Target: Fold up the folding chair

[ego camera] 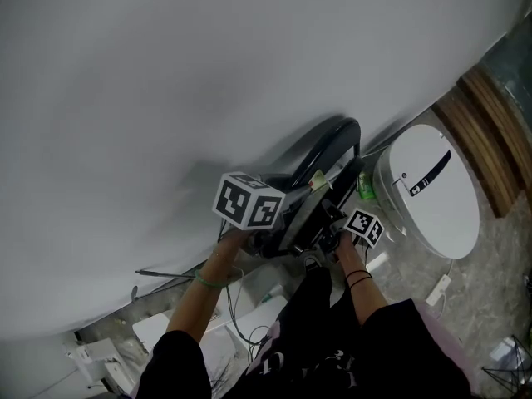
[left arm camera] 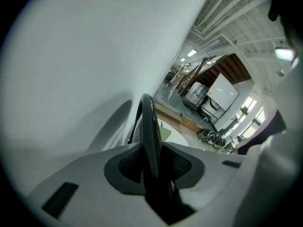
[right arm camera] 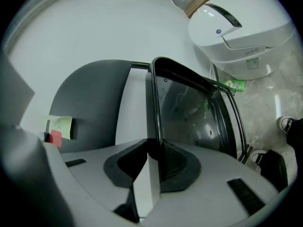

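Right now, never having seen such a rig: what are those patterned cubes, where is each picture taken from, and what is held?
No robot here: a person holds a two-jaw gripper in each hand; the patterned cubes are parts of those grippers. The head view looks steeply down from a camera on the person's head. The other two views come from cameras riding on the grippers, looking along their jaws. The left gripper is clamped on a thin black rim of the folding chair, close to a white wall. The right gripper appears clamped on another edge of it. A white lidded appliance stands on the stone floor nearby.
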{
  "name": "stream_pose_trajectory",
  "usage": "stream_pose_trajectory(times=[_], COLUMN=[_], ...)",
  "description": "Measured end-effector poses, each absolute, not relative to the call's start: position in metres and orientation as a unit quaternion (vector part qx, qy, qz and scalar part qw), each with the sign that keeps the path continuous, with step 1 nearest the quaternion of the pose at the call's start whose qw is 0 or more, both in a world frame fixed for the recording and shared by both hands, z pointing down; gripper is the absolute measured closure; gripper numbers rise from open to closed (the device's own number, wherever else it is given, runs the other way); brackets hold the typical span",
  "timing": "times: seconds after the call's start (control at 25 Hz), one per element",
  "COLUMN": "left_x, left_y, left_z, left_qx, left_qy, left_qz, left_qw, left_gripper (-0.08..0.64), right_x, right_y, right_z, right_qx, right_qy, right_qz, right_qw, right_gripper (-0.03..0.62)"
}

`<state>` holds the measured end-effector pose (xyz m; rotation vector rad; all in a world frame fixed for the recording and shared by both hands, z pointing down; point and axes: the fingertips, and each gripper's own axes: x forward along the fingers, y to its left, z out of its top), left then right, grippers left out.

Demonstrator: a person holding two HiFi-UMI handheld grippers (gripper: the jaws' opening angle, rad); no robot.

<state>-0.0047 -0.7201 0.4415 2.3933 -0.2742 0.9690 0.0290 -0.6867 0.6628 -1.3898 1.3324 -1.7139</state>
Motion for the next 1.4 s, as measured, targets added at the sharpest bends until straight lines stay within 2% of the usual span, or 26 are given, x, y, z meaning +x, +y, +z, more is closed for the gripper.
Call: stream_pose_trajectory(times=[0.16, 0.32, 0.44, 0.6, 0.76, 0.92, 1.08, 1.24, 1.4], left_x=[-0.009, -0.009, -0.011, -0.018, -0.019, -0.025, -0.04, -0.05, -0.055], left_y=[-0.724, -0.723, -0.726, -0.73, -0.73, -0.732, -0.744, -0.736, -0.717], left_z=[0.443, 0.445, 0.447, 0.445, 0.44, 0.423, 0.398, 0.379, 0.365], left_qx=[0.887, 0.883, 0.881, 0.886, 0.888, 0.896, 0.901, 0.905, 0.907], left_qy=[-0.124, -0.149, -0.158, -0.168, -0.176, -0.196, -0.238, -0.243, -0.256], left_qz=[0.376, 0.409, 0.416, 0.404, 0.39, 0.349, 0.301, 0.261, 0.21], left_qw=[0.236, 0.174, 0.159, 0.154, 0.172, 0.193, 0.201, 0.232, 0.259], left_gripper=[0.456, 0.456, 0.454, 0.448, 0.435, 0.422, 0.422, 0.422, 0.423], right_x=[0.028, 0.03, 0.029, 0.022, 0.022, 0.018, 0.022, 0.032, 0.057], right_y=[-0.687, -0.688, -0.69, -0.694, -0.693, -0.689, -0.683, -0.66, -0.638], right_z=[0.662, 0.661, 0.663, 0.665, 0.665, 0.666, 0.665, 0.66, 0.638], right_qx=[-0.506, -0.502, -0.503, -0.509, -0.497, -0.502, -0.51, -0.526, -0.533], right_qy=[0.494, 0.492, 0.497, 0.526, 0.547, 0.578, 0.578, 0.595, 0.608], right_qz=[-0.645, -0.647, -0.646, -0.645, -0.653, -0.637, -0.634, -0.608, -0.588], right_qw=[0.288, 0.294, 0.287, 0.219, 0.166, 0.088, 0.062, -0.002, -0.009], right_gripper=[0.518, 0.517, 0.517, 0.517, 0.514, 0.48, 0.469, 0.468, 0.468])
